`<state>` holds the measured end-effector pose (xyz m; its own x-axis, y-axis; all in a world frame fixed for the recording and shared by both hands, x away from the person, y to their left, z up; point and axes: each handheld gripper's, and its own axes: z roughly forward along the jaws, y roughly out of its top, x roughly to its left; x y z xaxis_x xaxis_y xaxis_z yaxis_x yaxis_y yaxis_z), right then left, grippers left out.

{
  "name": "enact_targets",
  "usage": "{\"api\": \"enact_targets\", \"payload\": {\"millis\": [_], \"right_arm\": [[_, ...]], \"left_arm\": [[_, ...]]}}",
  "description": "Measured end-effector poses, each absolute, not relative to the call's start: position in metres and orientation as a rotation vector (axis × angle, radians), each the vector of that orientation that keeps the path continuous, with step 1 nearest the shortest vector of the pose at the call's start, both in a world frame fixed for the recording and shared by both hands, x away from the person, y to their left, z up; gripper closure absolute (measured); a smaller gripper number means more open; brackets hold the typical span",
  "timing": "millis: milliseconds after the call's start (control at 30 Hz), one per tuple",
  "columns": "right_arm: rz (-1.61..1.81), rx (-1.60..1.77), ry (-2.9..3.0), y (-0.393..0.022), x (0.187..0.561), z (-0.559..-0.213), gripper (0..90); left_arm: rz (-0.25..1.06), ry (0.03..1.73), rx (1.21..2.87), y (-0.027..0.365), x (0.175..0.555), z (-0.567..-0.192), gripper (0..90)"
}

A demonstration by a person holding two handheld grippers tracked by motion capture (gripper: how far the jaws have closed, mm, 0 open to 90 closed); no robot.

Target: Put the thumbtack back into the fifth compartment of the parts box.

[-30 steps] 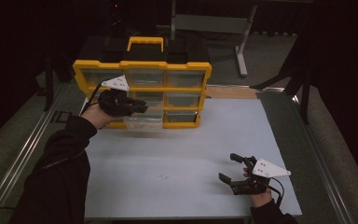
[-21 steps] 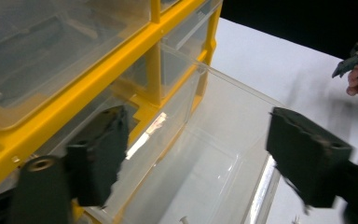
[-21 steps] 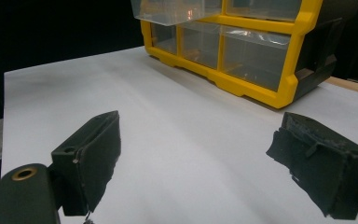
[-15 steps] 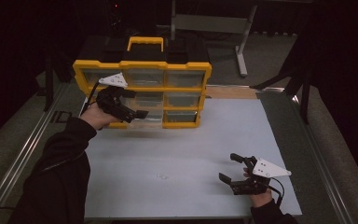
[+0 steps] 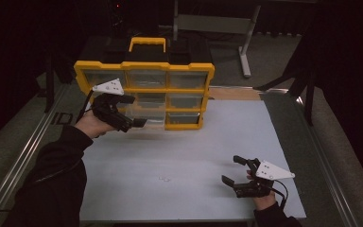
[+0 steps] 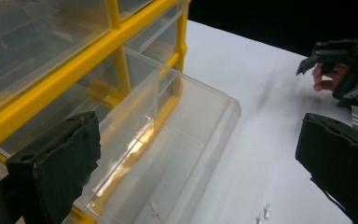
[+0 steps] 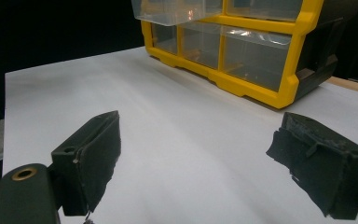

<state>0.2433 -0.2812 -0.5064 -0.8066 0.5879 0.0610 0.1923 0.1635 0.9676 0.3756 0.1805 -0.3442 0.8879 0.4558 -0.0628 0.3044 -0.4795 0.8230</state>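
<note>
Dark room, white worktop (image 5: 189,156) lit from above; entries follow.

Item 1: yellow organiser (image 5: 144,92), standing upright at the far edge, around 11 o'clock from the worktop's middle. Its clear drawer fronts face you, so every compartment can be reached without turning the case. A handle tops it.

Item 2: clear drawer (image 6: 168,154), bottom row, left column. It stands pulled partway out of its slot over the worktop, still carried by the frame at the back. Judged reason: it is drawn out so its inside is open from above for loading or picking. Contents cannot be told.

Item 3: your left gripper (image 5: 130,111), at 10 o'clock, just in front of that drawer. Its jaws have just been opening and now stand wide; in the left gripper view the drawer's front corner lies between them, but neither pad presses on it. Nothing is held. Likely the pull is finished and you have let go.

Item 4: your right gripper (image 5: 234,171), at 4 o'clock near the front edge, well apart from the organiser. Jaws spread wide, nothing between them but bare worktop. It reads as parked, clear of the left hand's work.

Item 5: small pale parts (image 6: 263,213) on the worktop near the drawer, too small to name; a faint speck (image 5: 164,178) lies at 6 o'clock too. Possibly the stock meant for the drawer.
</note>
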Motion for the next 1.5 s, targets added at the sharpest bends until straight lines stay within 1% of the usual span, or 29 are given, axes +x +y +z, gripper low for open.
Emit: {"api": "enact_targets", "payload": {"millis": [667, 1000, 1500], "right_arm": [[1.685, 0.748, 2.104, -0.283, 0.243, -0.504, 13.7], [1.683, 0.743, 2.103, -0.282, 0.243, -0.504, 13.7], [1.686, 0.742, 2.106, -0.282, 0.243, -0.504, 13.7]], "left_arm": [[0.163, 0.468, 2.085, 0.189, 0.330, -0.350, 0.1], [0.144, 0.421, 2.086, 0.181, 0.310, -0.359, 0.1], [0.112, 0.338, 2.124, 0.157, 0.288, -0.384, 0.1]]}}
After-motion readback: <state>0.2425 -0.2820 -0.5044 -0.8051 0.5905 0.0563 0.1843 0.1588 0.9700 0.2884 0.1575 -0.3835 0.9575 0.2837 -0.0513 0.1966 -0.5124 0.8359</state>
